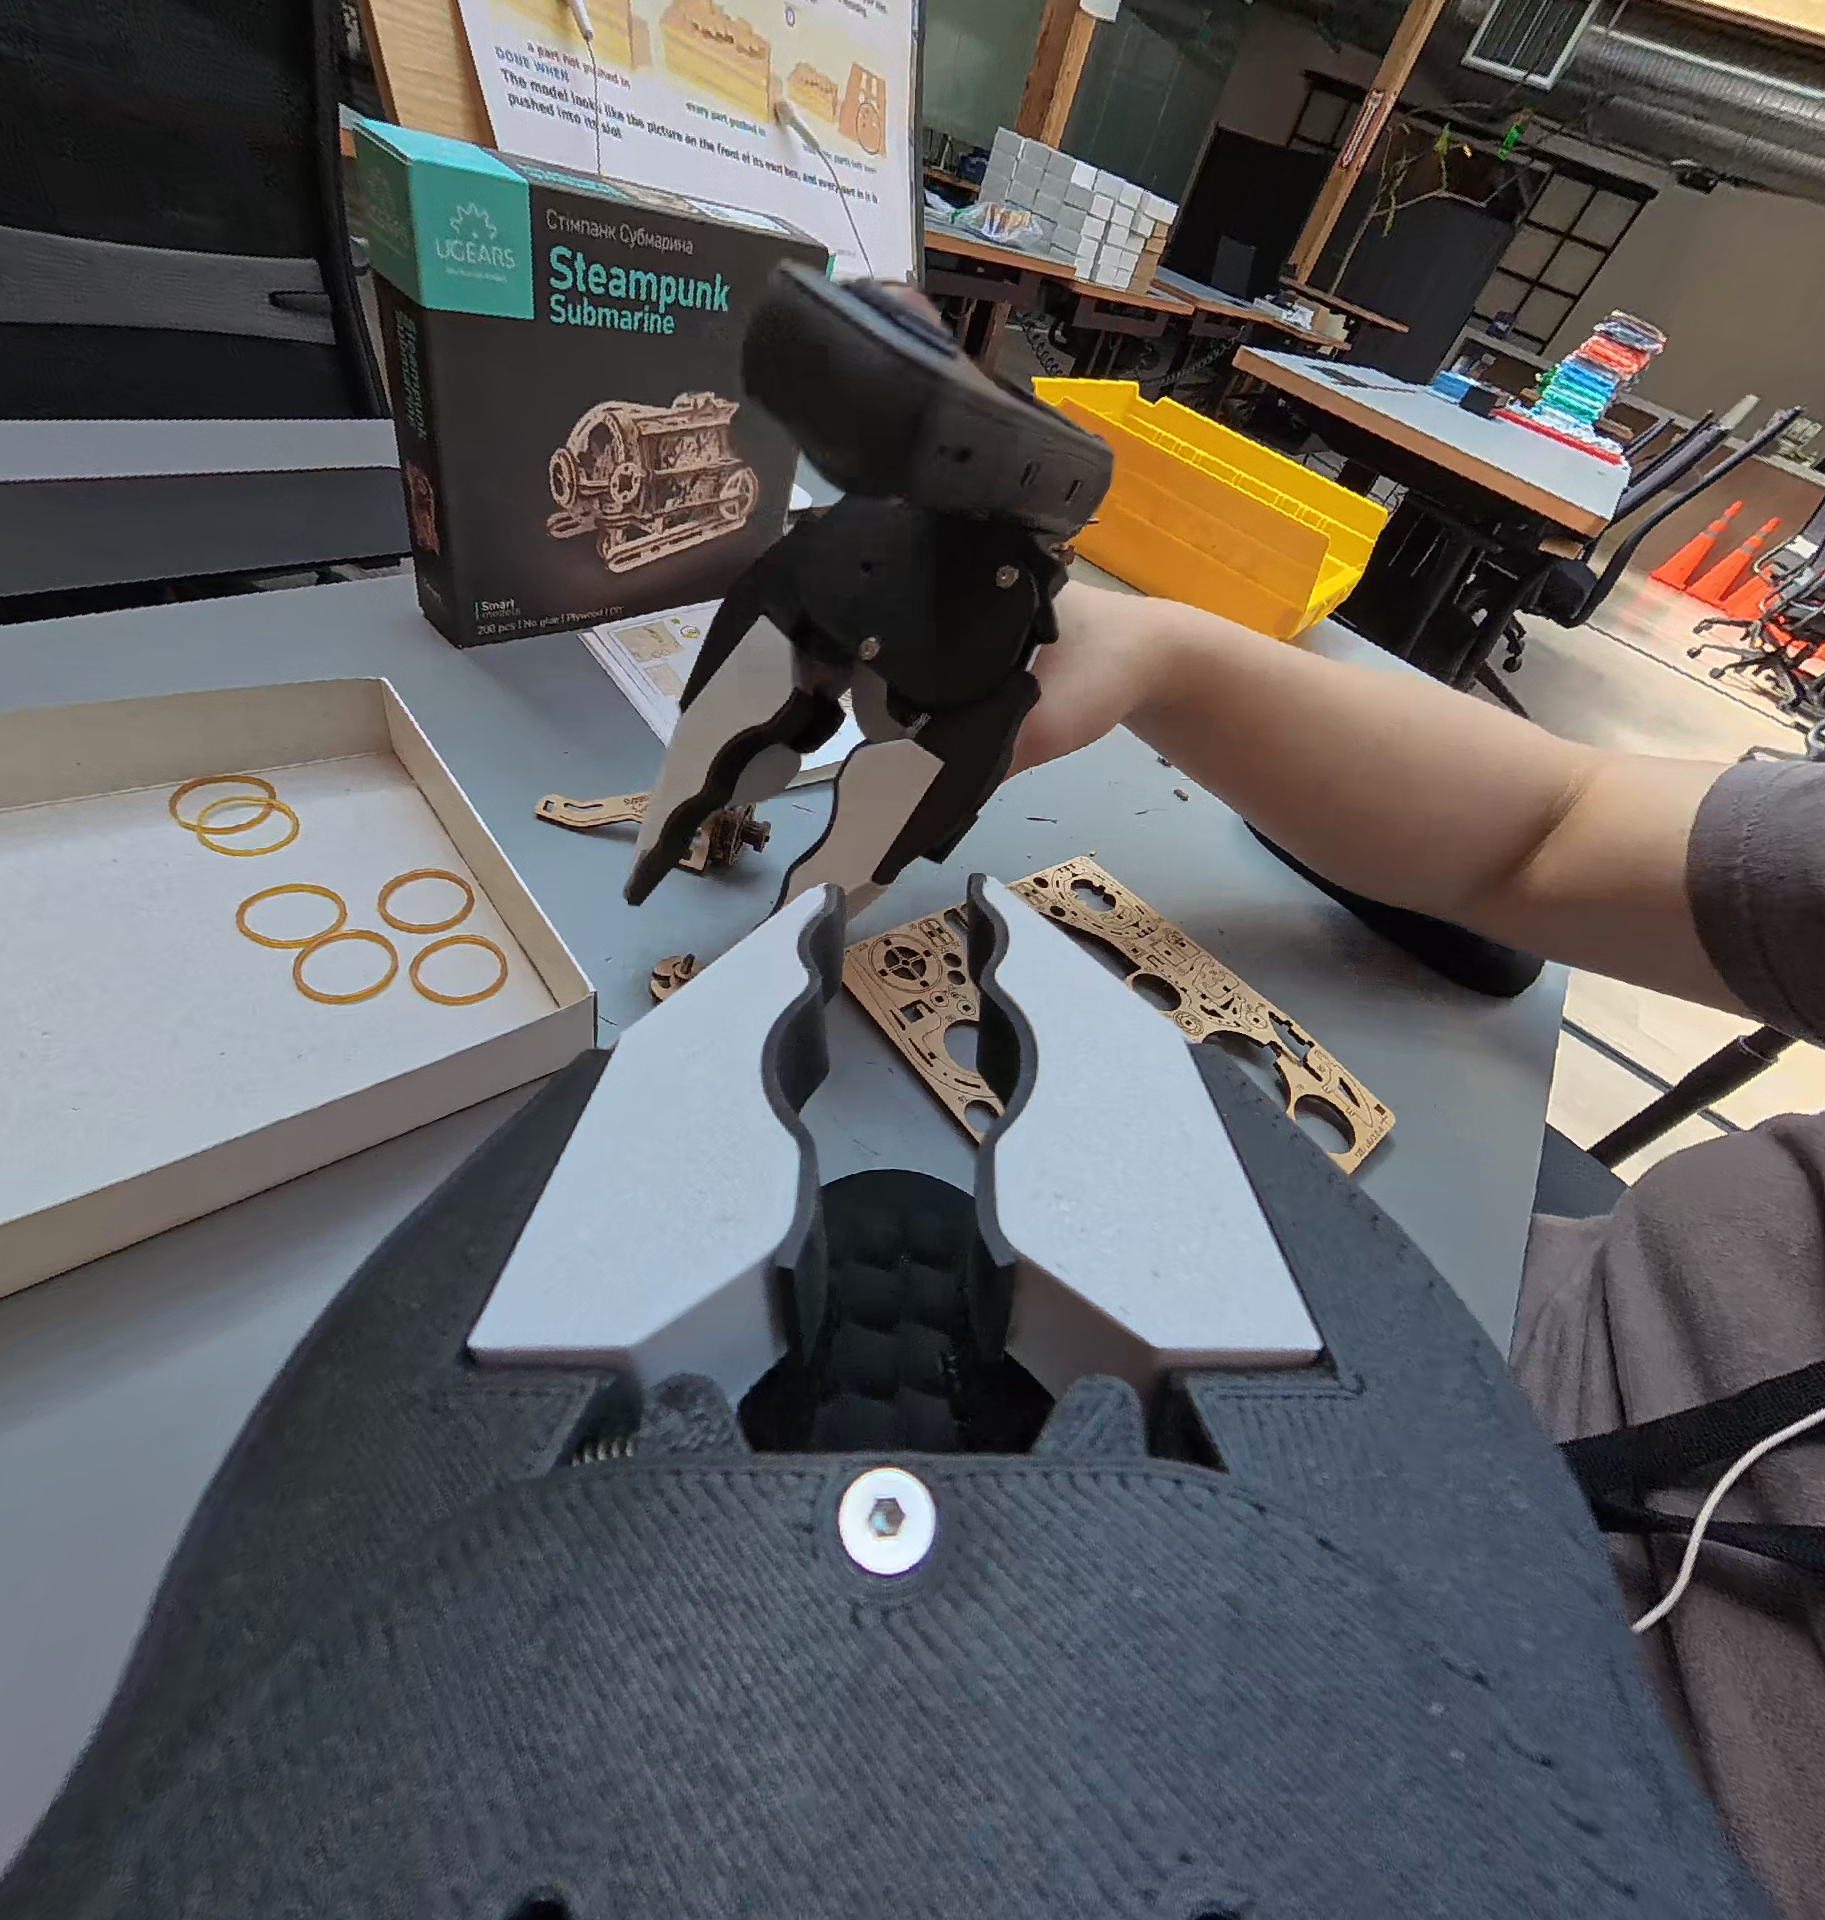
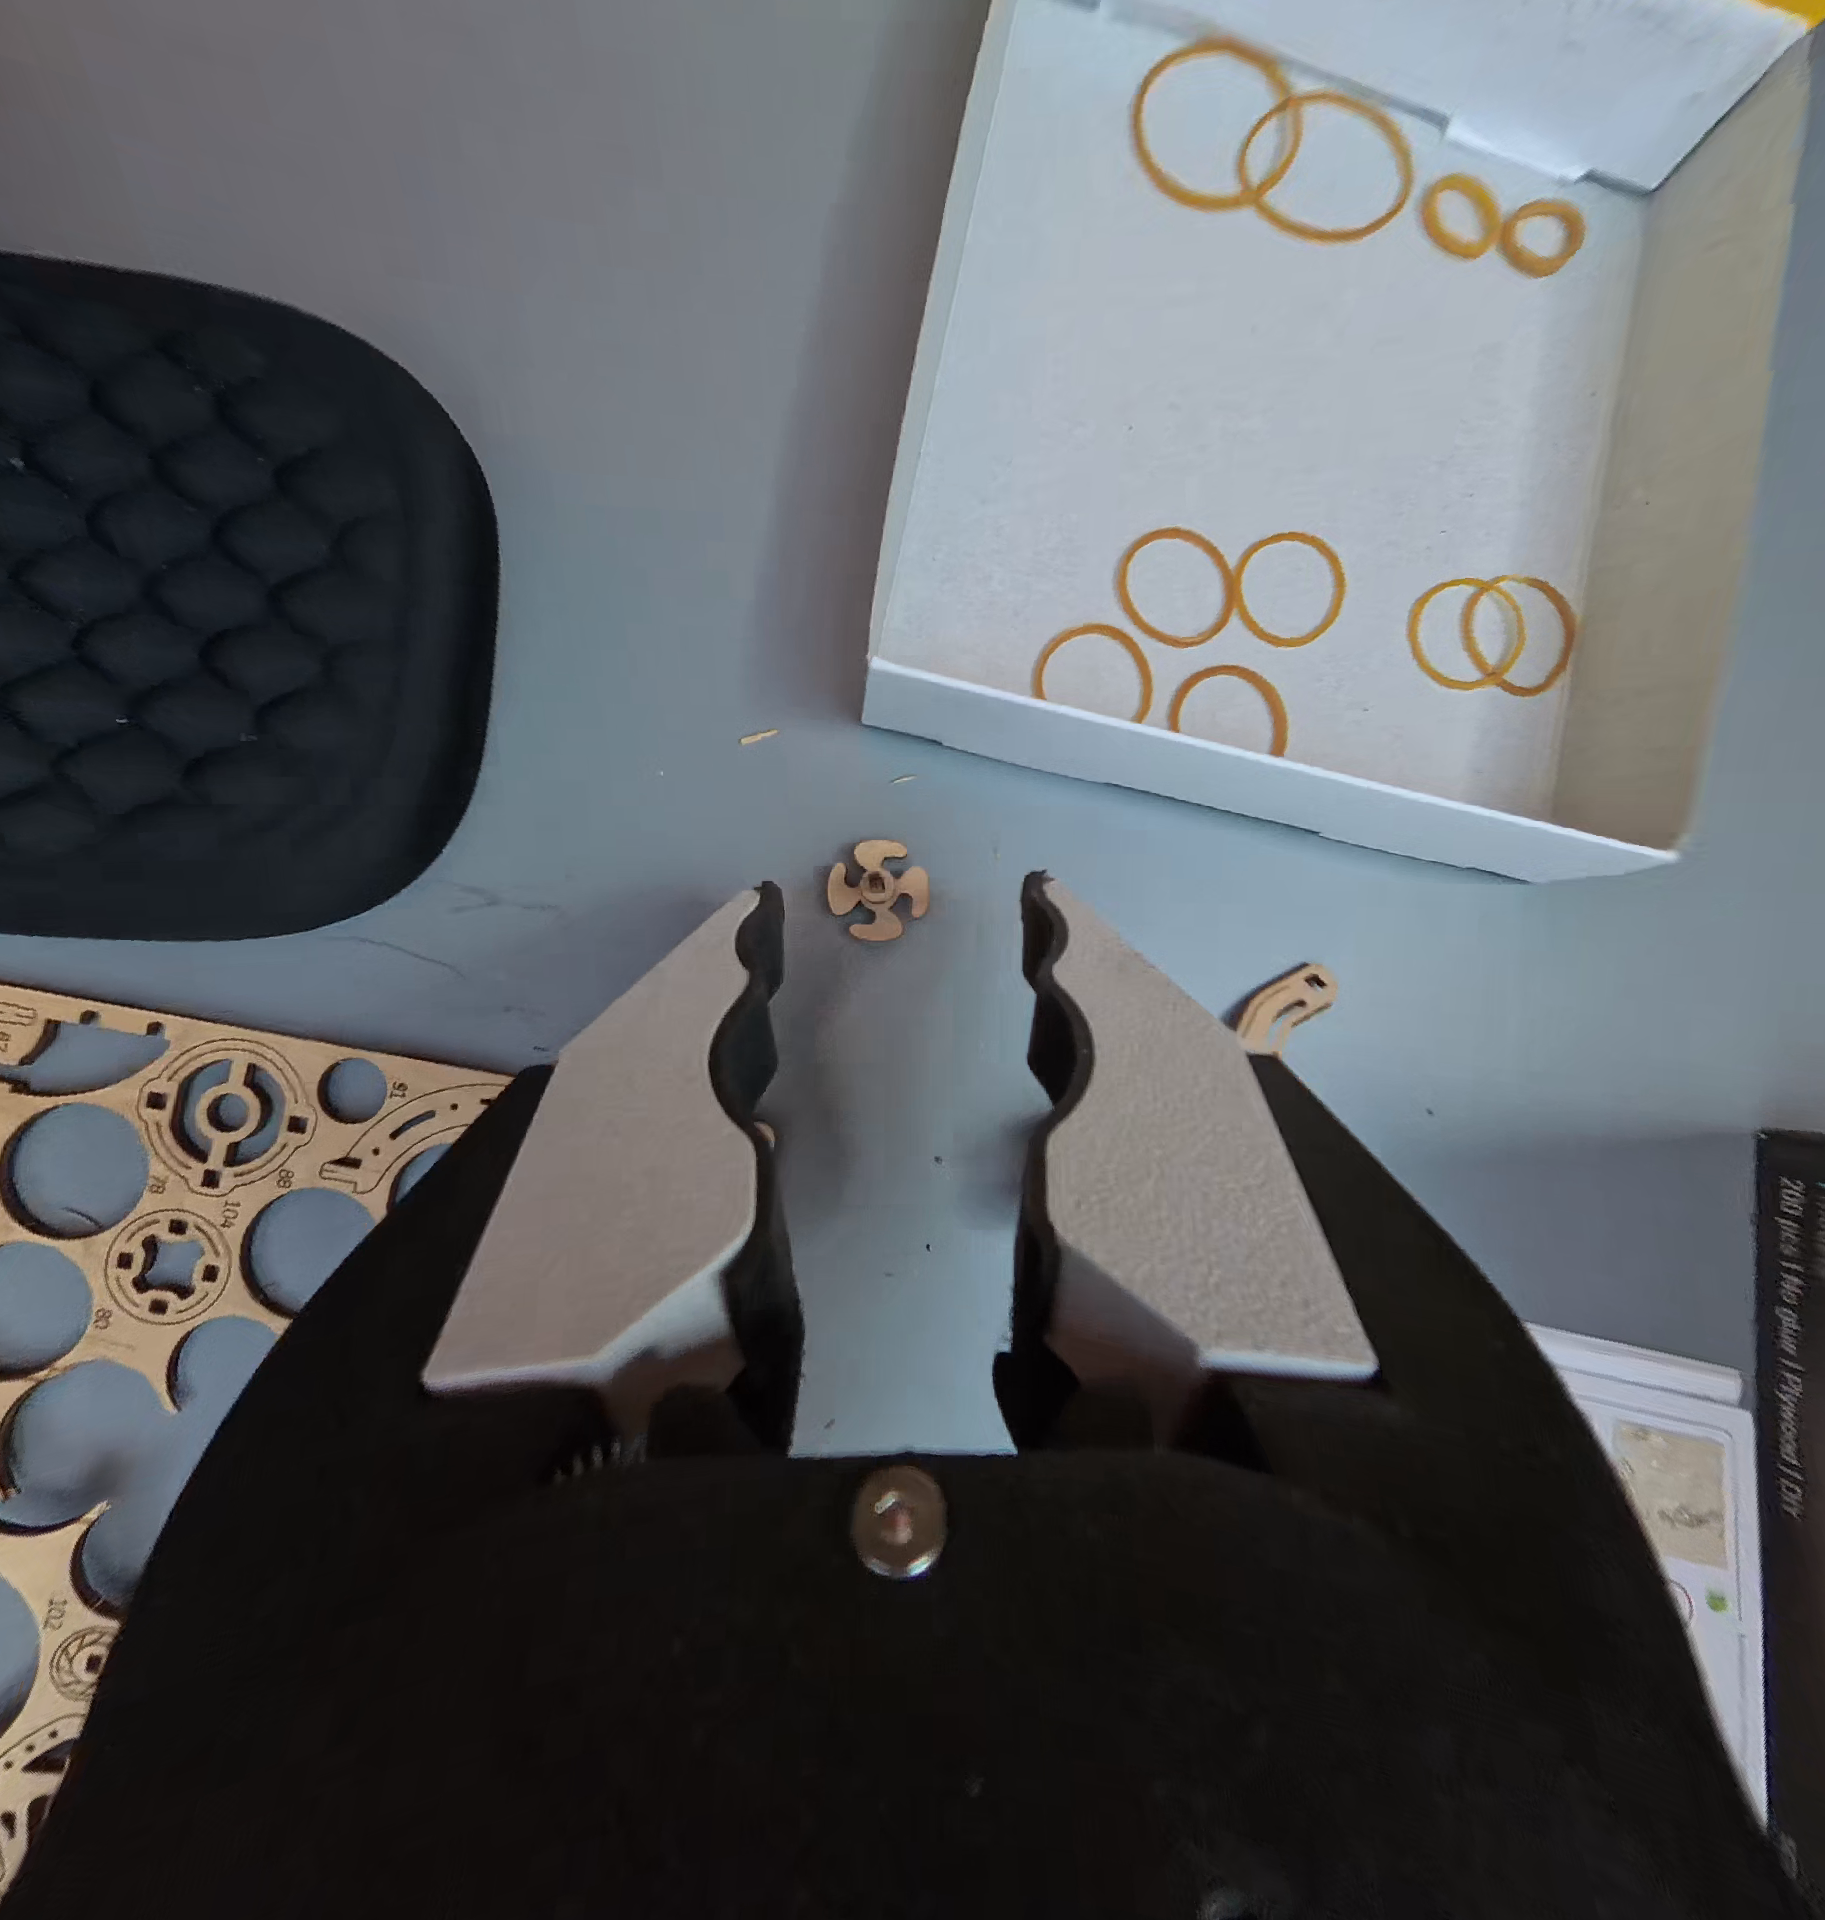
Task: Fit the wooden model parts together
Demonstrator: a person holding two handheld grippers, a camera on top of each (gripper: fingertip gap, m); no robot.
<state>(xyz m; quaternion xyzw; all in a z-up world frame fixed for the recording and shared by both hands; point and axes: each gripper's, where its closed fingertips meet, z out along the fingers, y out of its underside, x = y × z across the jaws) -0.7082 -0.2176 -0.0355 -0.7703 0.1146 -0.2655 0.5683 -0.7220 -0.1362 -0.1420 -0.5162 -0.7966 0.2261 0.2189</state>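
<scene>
Right gripper (image 2: 900,899) jaws spread, empty, over propeller part (image 2: 877,904). Left gripper (image 1: 906,914) jaws parted, empty. Small wooden assembly (image 1: 726,836) half hidden behind right finger; fret sheet (image 2: 160,1226) cut off.

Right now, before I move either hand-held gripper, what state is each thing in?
left hand-held gripper: open, empty.
right hand-held gripper: open, empty, pointing down at the table.
propeller part: loose, flat on the table, just beyond the right fingertips.
plywood sheet: flat, many parts already punched out.
white tray: open, holding rubber bands.
kit box: standing upright.
yellow bin: contents not visible.
</scene>
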